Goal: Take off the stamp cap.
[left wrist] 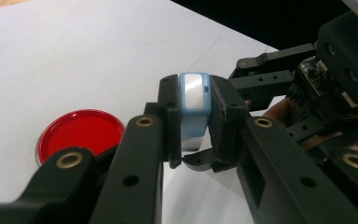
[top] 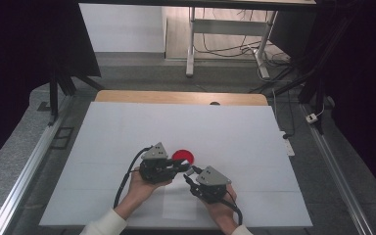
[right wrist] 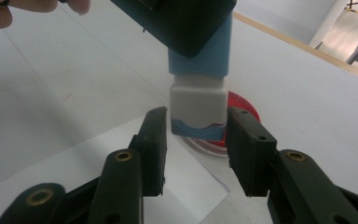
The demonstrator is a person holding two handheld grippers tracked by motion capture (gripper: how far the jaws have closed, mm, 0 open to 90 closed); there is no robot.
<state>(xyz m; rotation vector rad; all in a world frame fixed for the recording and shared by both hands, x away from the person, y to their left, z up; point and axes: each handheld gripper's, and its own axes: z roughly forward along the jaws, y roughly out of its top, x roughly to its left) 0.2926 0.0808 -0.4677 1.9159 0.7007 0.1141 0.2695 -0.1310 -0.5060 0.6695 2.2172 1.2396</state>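
A small blue block with a white cap is clamped upright between the jaws of my left gripper, just above the table. In the right gripper view the blue body hangs from above and its white cap sits between the jaws of my right gripper. They flank the cap closely, with a thin gap on the left side. A red round disc lies flat on the table right behind the block. In the high view my left gripper and right gripper meet tip to tip.
The table is covered in white, with a wooden edge at the far side. A white paper sheet lies under the grippers near the front edge. Dark curtains and metal frame rails stand on both sides.
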